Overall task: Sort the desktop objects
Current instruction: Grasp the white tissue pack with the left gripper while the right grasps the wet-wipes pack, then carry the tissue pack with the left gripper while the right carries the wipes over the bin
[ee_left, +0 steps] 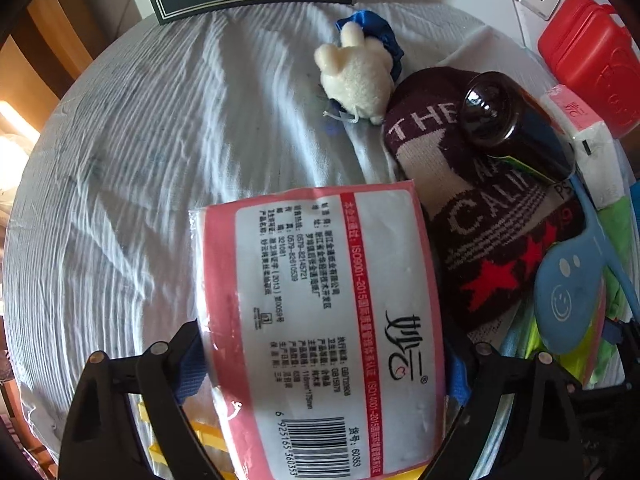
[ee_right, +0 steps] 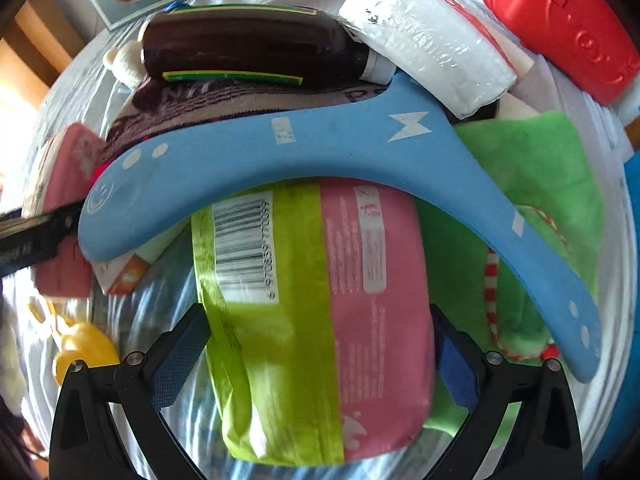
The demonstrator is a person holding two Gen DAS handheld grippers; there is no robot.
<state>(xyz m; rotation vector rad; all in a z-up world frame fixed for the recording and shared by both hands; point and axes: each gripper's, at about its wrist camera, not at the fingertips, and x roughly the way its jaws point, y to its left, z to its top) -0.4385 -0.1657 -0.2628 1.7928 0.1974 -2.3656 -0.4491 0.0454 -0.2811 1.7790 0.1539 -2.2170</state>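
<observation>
Pink-and-white plastic wrapping is filling the left wrist view: a tissue pack point(ee_left: 320, 332) is lying between the fingers of the left gripper point(ee_left: 320, 376), which is pointing steeply down at it. Its jaws are standing wide, one blue pad point(ee_left: 191, 368) on each side of the pack, and whether they are pressing on the wrapper is hard to tell; it looks more like straddling than squeezing. That placement suits a grasp across the pack's short width, so the pads would be meeting the soft flat sides.

On the right, the right gripper point(ee_right: 320, 360) is doing much the same over a green-and-pink packet point(ee_right: 316, 320), its jaws spread with the packet lying between them and small gaps showing by the pads. A blue boomerang-shaped toy point(ee_right: 280, 152) is arching across the packet's far end, probably resting partly on it, so lifting the packet would likely be shifting the toy.

Everything is sitting in a jumble on a white ribbed cloth point(ee_left: 140, 160): a dark knitted hat point(ee_left: 480, 216) with a brown bottle point(ee_left: 516, 124) lying on it, a cream plush toy point(ee_left: 356, 80) just beside it, a red case point(ee_left: 588, 60) at the far edge. Sorting appears to be at an early stage, with both hands lining up on soft packs
</observation>
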